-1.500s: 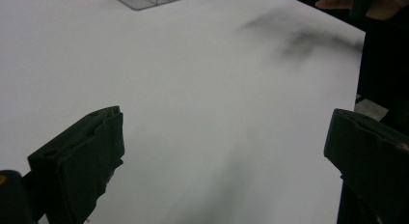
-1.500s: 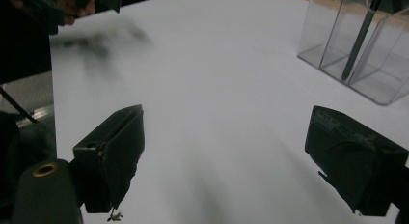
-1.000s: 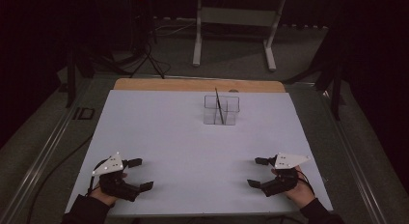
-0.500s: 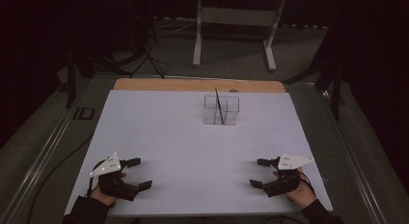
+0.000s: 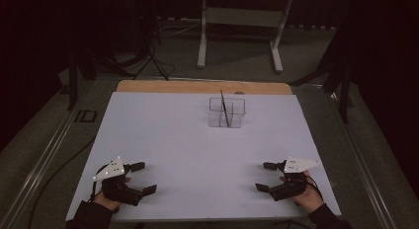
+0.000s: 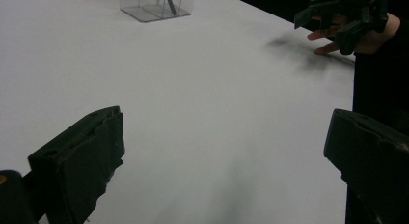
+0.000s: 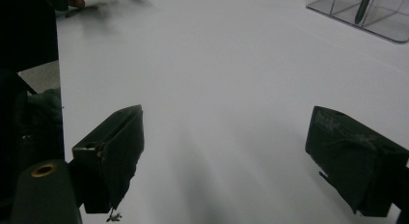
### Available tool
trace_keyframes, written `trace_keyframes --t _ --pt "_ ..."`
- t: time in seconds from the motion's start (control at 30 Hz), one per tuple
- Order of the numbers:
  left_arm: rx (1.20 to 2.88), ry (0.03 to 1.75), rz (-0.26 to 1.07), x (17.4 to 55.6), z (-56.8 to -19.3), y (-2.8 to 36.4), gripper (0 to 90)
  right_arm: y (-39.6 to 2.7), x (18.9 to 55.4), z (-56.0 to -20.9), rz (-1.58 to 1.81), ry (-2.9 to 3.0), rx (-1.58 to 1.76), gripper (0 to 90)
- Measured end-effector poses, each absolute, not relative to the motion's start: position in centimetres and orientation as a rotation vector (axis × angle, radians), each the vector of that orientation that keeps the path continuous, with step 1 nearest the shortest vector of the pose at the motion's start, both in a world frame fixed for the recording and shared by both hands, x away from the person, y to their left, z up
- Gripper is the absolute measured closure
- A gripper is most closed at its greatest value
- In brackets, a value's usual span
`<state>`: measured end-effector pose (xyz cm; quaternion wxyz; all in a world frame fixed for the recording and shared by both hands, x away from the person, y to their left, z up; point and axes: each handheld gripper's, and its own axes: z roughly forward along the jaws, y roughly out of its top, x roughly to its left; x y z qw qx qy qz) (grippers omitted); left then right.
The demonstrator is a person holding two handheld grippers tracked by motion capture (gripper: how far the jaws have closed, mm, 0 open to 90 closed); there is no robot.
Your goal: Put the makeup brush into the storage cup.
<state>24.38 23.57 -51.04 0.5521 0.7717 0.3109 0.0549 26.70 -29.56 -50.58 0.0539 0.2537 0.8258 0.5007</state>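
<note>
A clear plastic organiser (image 5: pixel 227 112) with several compartments stands at the far middle of the white table (image 5: pixel 197 150); a dark pen (image 5: pixel 223 106) leans upright in it. The organiser (image 6: pixel 156 4) also sits at the top of the left gripper view, and its corner (image 7: pixel 371 14) at the top right of the right gripper view. My left gripper (image 5: pixel 142 177) rests open near the front left edge, nothing between its jaws. My right gripper (image 5: pixel 266 176) rests open near the front right edge, also empty. The right gripper (image 6: pixel 337 19) appears far off in the left gripper view.
A wooden strip (image 5: pixel 202 87) edges the table's far side. Beyond it stand a metal frame (image 5: pixel 242 21) and a tripod (image 5: pixel 148 51) on the dark floor. A cable (image 5: pixel 54 165) runs along the left.
Both hands have shifted very slightly toward the front edge; both grippers stay open and empty.
</note>
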Motion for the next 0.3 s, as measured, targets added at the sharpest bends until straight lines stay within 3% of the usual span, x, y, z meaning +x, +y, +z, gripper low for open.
trace_keyframes --t 0.3 --pt "1.827 0.732 0.126 24.38 -51.09 23.53 1.8 -29.57 26.8 -50.67 1.519 2.516 0.779 13.6"
